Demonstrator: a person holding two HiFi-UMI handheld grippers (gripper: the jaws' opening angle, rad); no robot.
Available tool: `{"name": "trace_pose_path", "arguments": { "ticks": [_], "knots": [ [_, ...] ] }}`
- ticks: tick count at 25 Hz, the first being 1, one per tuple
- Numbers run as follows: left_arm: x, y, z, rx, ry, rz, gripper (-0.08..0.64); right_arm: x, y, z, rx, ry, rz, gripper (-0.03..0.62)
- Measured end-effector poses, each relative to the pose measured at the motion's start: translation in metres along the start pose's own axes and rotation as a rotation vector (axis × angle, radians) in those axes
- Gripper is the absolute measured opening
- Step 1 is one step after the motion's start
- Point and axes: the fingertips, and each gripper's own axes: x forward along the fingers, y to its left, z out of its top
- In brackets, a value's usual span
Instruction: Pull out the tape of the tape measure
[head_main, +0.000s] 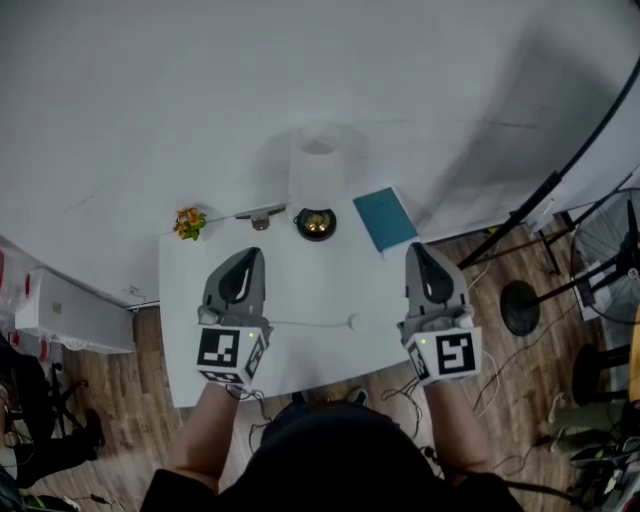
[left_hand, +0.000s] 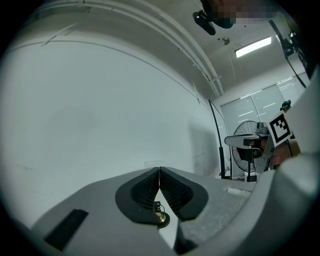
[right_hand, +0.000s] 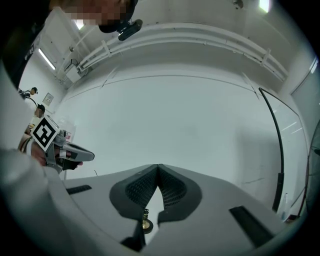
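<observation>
So both grippers sat over a small white table (head_main: 300, 285), pointing at the plain white wall (head_main: 200, 90). The left gripper (head_main: 251, 254) had its jaws pressed fully together with nothing in them, and the right gripper (head_main: 418, 248) was the same, closed on nothing. Their own views backed that up: ribbed dark pads meeting in a thin seam, set in smooth grey plastic.

What I took for the tape measure (head_main: 354, 322) was a little white round case on the table between the two grippers, near the front edge. A thin white strip ran left from it toward the left gripper. White on white, so honestly hard to be sure. Neither gripper touched it.

Along the back edge sat a row of stuff:
- an orange and green thing (head_main: 188, 222), too small to read
- a grey piece (head_main: 260, 215)
- a dark round disc (head_main: 315, 224) with a shiny brass middle
- a flat teal book (head_main: 386, 219)

A tall white cylinder (head_main: 318, 165) stood just behind the disc. Nothing stood between the grippers and the case.

Off right, a slanted black pole (head_main: 560, 180) and a fan (head_main: 610, 240) were cut off by the frame.
</observation>
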Motion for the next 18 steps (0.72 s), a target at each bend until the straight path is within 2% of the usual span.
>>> {"name": "trace_pose_path", "arguments": {
  "ticks": [18],
  "knots": [
    [0.0055,-0.0038,-0.0018,0.000,-0.008,-0.018,0.005,0.0035,0.0055,-0.0026,-0.016,0.010,0.020,0.003]
  ]
}}
